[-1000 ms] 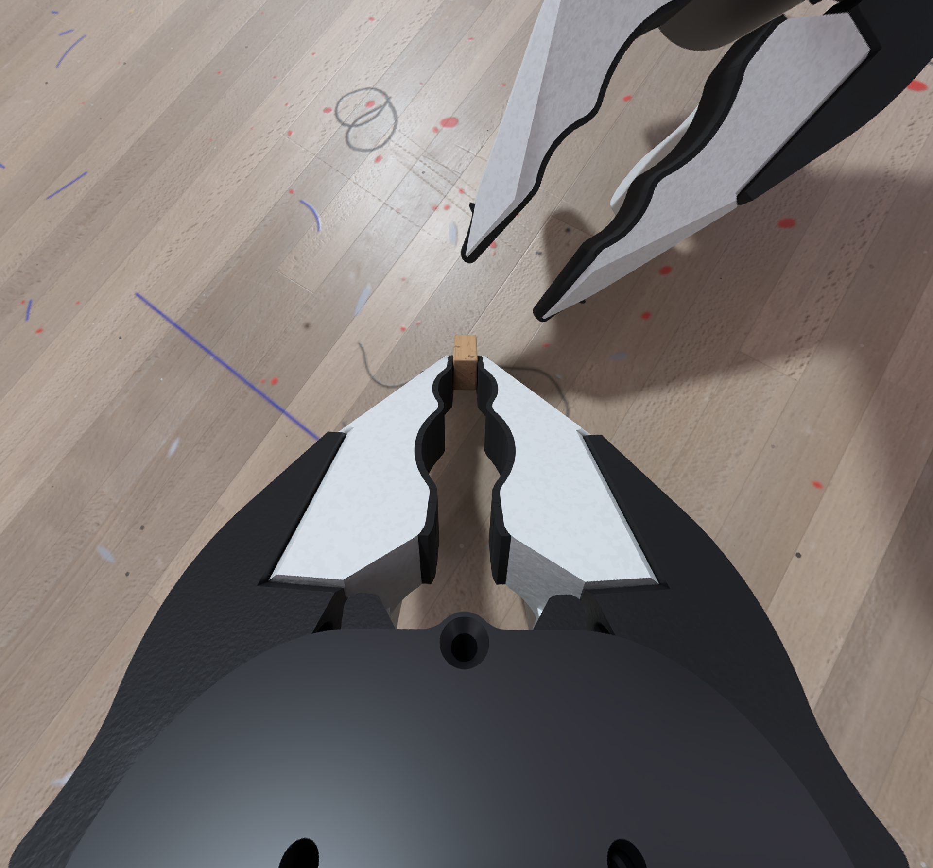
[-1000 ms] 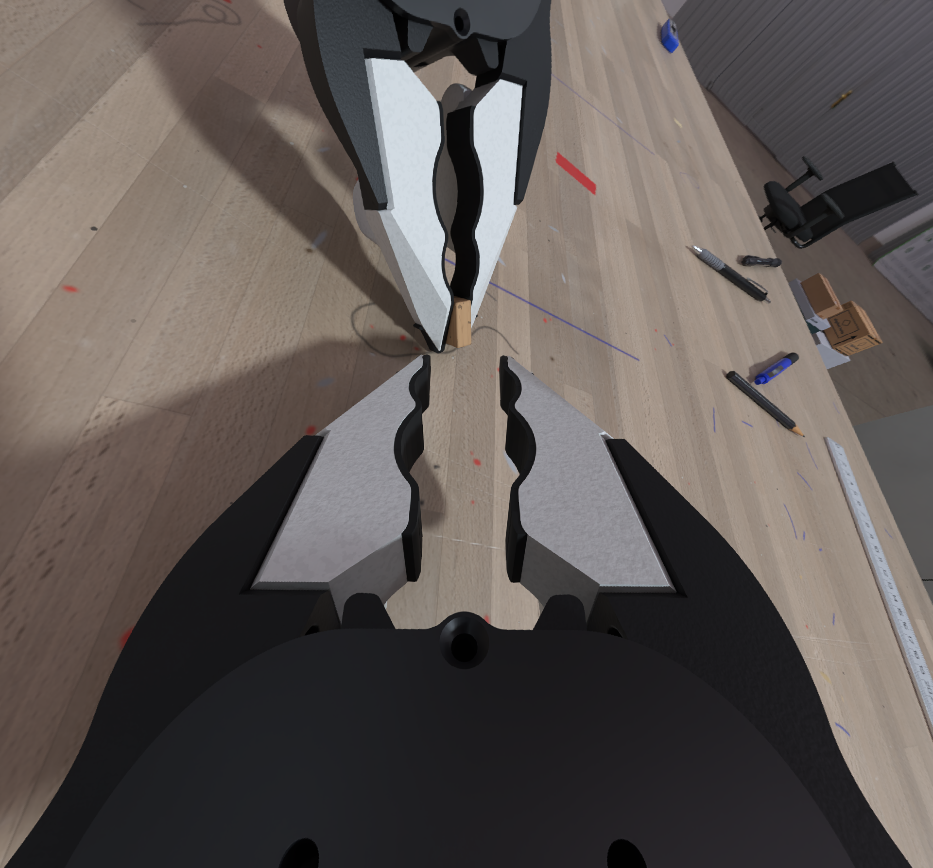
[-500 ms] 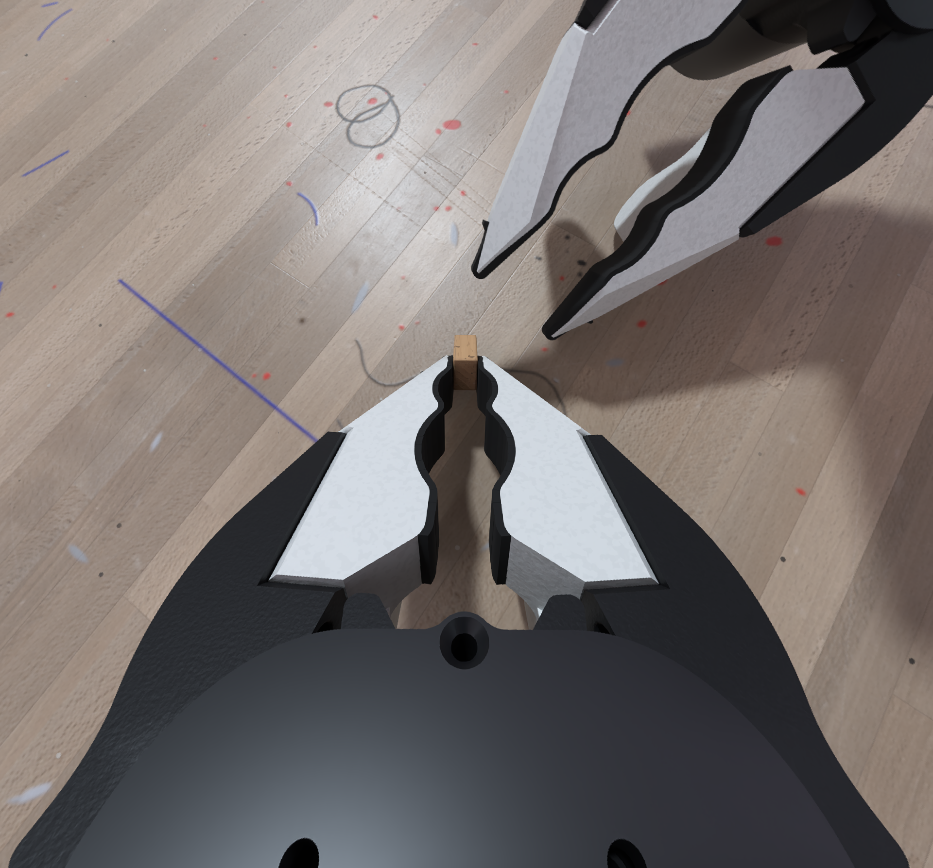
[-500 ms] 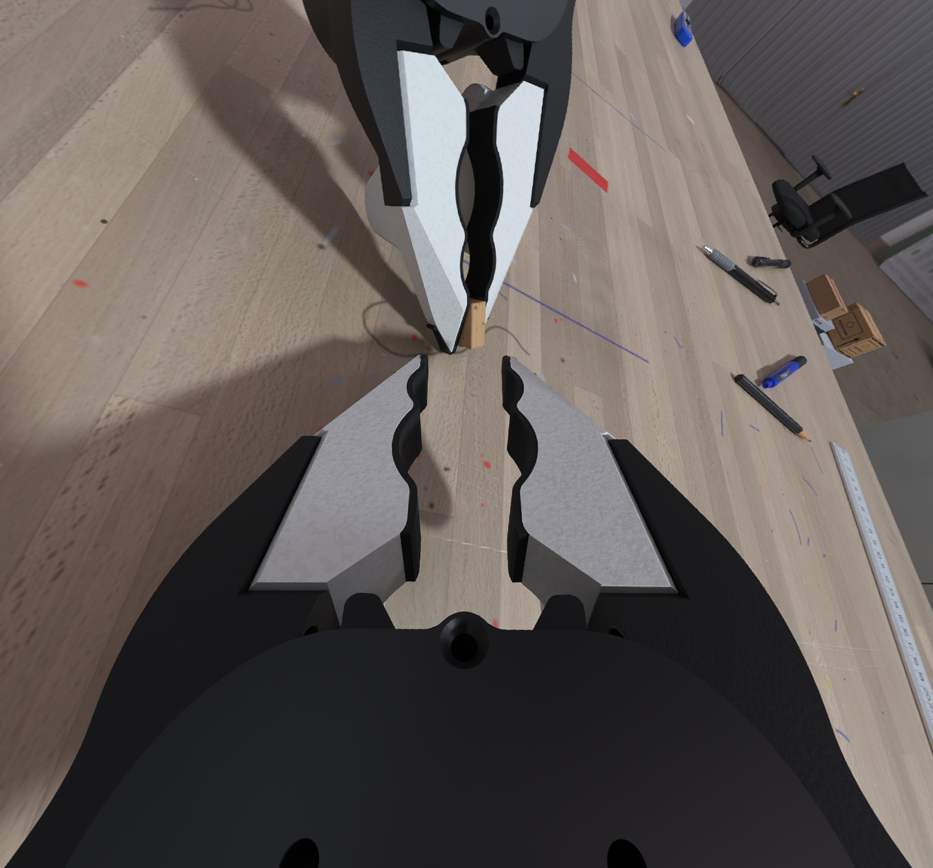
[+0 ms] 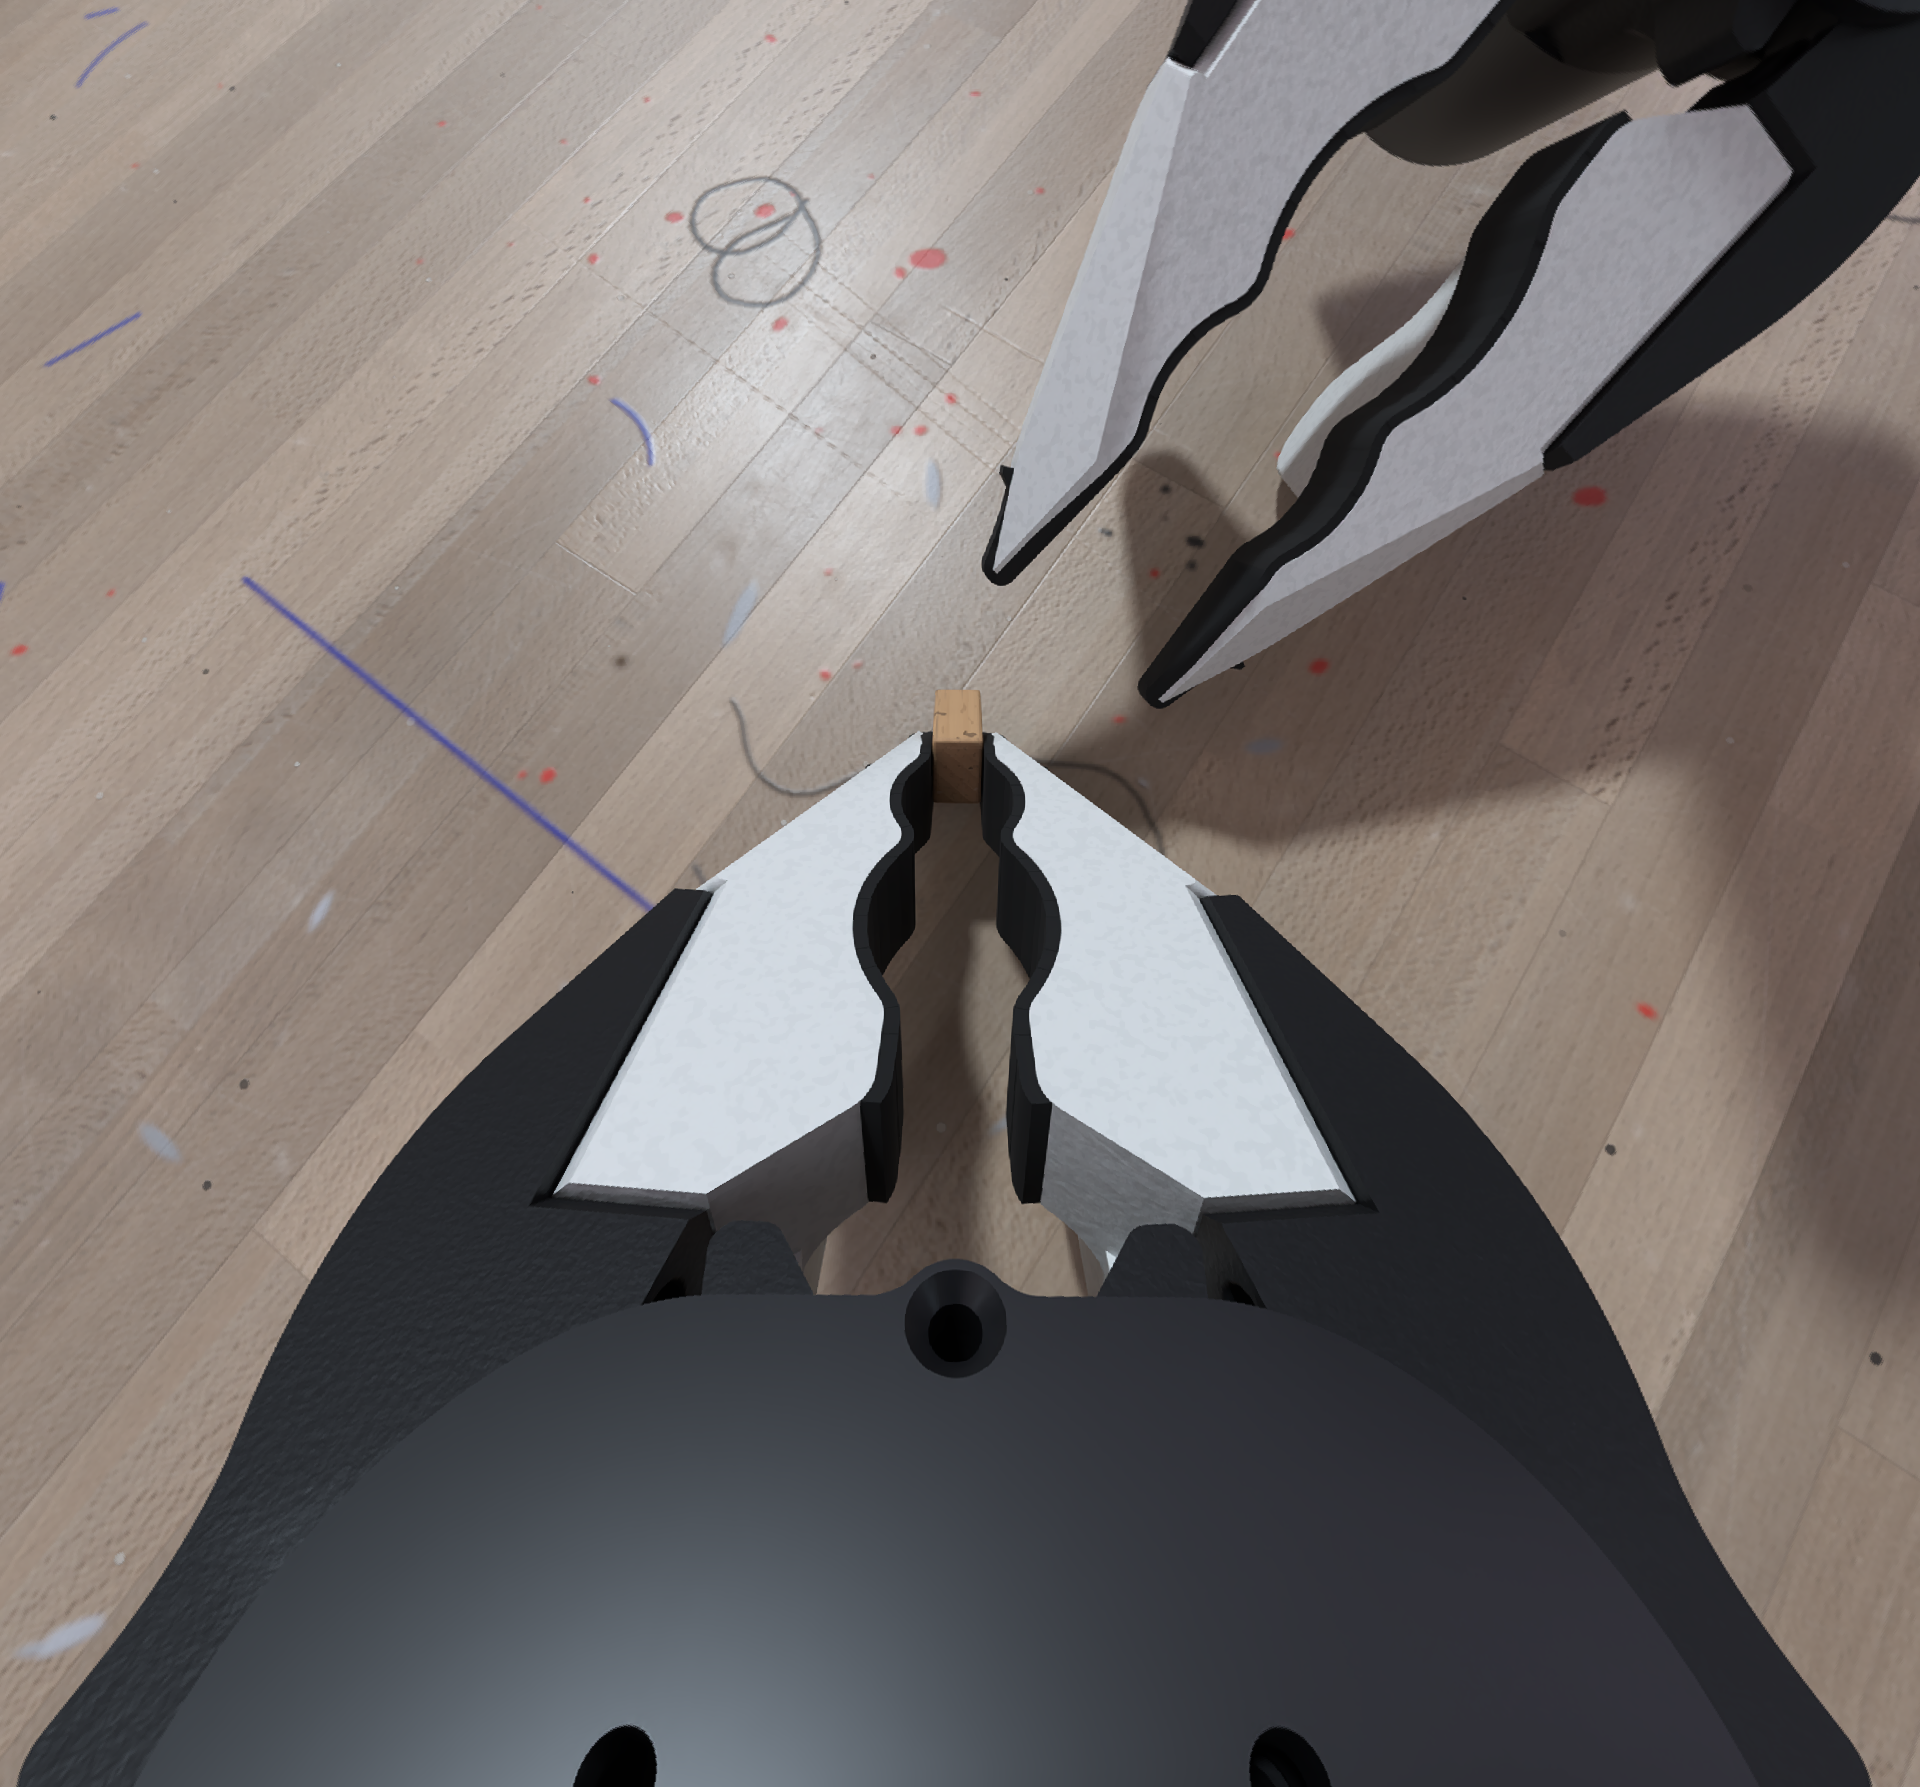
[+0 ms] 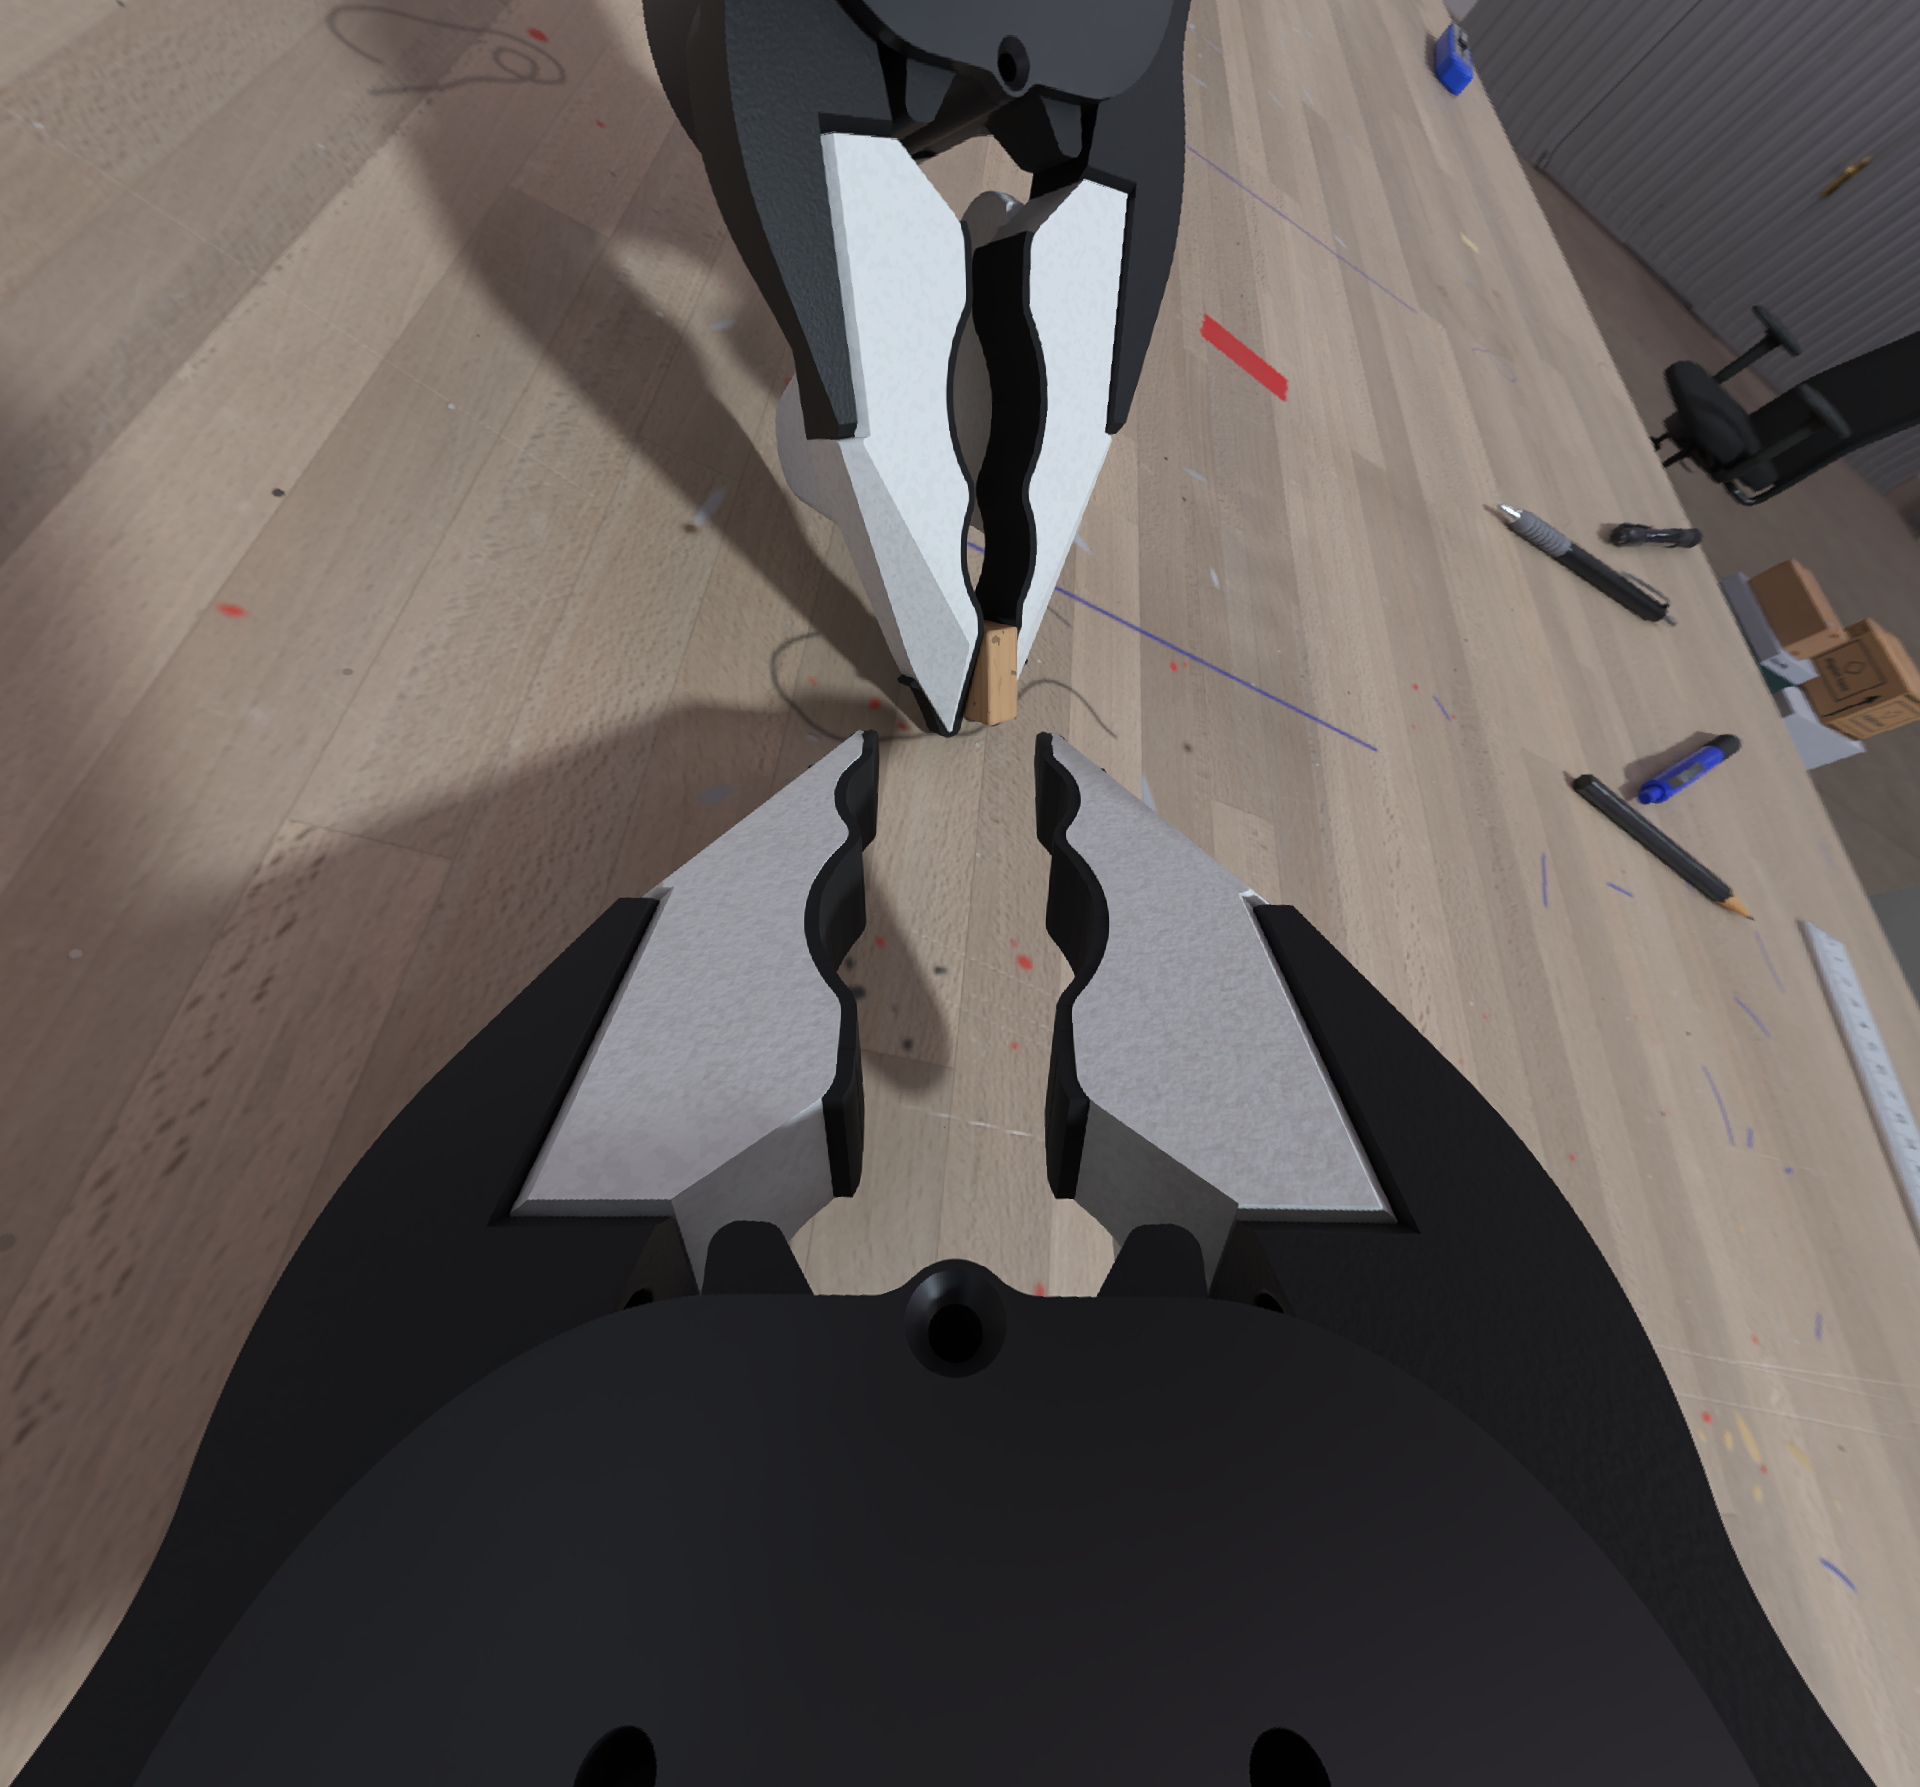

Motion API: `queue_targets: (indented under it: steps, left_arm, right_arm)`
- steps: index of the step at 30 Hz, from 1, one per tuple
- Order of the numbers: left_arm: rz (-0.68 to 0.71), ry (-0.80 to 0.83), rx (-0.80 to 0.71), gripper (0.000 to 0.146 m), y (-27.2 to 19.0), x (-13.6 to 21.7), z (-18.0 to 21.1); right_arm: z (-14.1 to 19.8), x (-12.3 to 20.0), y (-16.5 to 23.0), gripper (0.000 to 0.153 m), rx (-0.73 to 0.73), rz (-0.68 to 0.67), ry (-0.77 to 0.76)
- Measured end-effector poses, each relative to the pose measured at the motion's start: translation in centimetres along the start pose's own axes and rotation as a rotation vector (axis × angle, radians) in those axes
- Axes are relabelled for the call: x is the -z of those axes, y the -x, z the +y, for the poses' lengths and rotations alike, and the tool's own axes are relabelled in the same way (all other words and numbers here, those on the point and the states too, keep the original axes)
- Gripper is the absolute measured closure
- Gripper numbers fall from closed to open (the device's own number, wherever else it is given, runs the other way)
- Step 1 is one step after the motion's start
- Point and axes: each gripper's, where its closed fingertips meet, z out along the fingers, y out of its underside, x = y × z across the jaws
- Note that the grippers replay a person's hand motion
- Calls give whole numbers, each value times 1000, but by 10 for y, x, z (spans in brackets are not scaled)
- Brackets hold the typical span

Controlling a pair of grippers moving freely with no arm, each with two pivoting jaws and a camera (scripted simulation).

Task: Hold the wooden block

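A: Two grippers were logged. What changed over the last second?

B: Little at the block. The left gripper stayed clenched on the wooden block, pinched at its fingertips just above the table, well away from the far edge where pens lay. The right gripper kept its fingers spread, empty, and shifted slightly back from the block.

A: Meaning for the task?

B: Judged as hold achieved; the grip looked unchanged. Risk noted: a shallow tip pinch could slip.
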Motion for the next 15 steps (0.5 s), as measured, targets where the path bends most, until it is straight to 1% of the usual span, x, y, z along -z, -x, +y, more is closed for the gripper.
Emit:
queue_targets:
  steps: [10,12,13,14,15]
  left_arm:
    - [-5,3,-8,139,0,0,0]
    - [-8,2,-7,139,0,0,0]
    - [0,1,7,139,0,0,0]
    - [11,0,22,139,0,0,0]
    - [18,-1,29,139,0,0,0]
  right_arm:
    - [-1,1,2,121,-40,-53,-15]
    - [-1,2,7,120,-44,-81,-19]
    - [1,1,17,126,-10,-165,3]
    - [2,0,18,141,24,-159,17]
    - [1,0,18,148,48,-125,13]
